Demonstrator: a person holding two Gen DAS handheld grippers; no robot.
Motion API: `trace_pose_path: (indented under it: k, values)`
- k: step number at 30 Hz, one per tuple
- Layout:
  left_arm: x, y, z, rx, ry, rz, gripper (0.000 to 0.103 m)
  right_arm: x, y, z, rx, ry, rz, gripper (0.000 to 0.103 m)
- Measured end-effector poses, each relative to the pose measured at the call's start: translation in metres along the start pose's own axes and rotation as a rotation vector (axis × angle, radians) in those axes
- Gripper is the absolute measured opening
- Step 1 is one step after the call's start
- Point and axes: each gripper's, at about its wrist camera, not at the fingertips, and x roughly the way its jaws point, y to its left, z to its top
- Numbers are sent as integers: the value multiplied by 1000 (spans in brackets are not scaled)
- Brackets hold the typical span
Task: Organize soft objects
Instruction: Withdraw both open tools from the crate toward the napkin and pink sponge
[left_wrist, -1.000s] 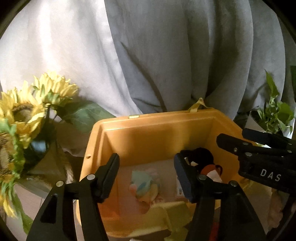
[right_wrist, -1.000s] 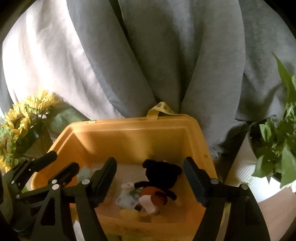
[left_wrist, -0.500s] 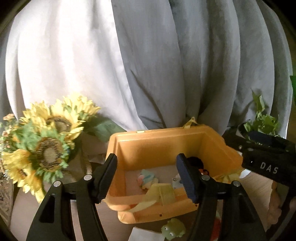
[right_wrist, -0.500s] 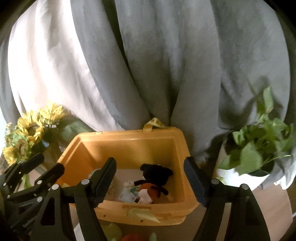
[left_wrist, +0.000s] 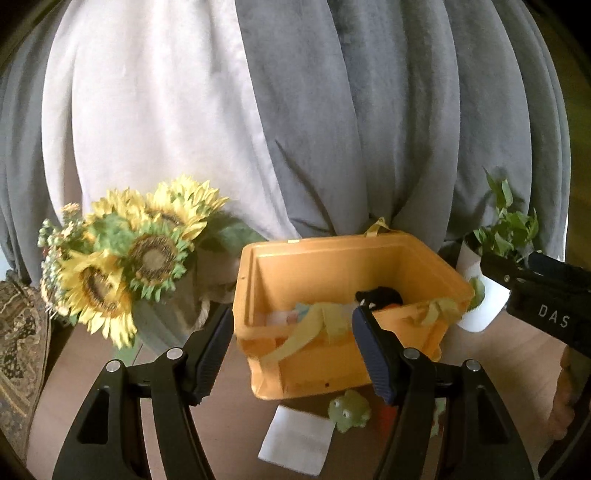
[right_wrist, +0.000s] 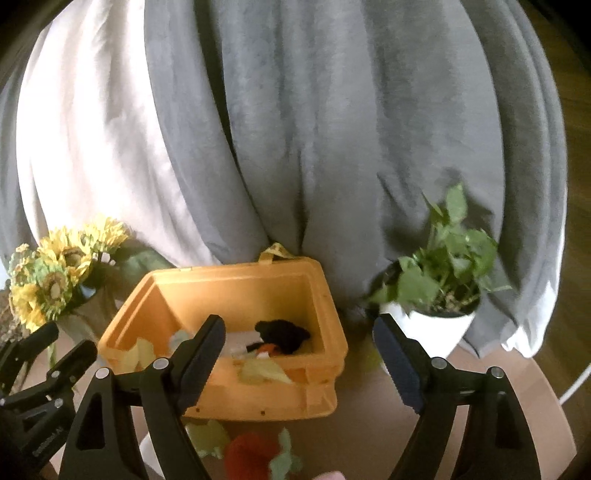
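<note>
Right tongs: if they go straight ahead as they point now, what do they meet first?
Probably the orange bin, near its right corner; the right tongs are empty and opening. Depth is uncertain.

Orange bin (right_wrist: 258, 398) open on top; sunflowers (right_wrist: 51, 280) and potted plant (right_wrist: 443, 280) flank it.

Both grippers pull back from the orange bin (right_wrist: 258, 391), the right gripper (right_wrist: 299, 354) opening empty, the green frog toy (left_wrist: 349, 410) now in view.
</note>
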Motion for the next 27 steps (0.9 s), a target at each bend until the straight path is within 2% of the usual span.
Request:
trace_pose_path:
  k: [9, 19, 27]
  values:
    - [-25, 0, -22, -10, 17, 30, 66, -25, -10, -25, 43, 9, -38, 84]
    - [-36, -1, -51, 5, 69, 70, 66, -48, -17, -52, 82, -24, -134, 84]
    - [-36, -3, -74, 10, 118, 80, 66, -47, -20, -80, 99, 31, -124, 84]
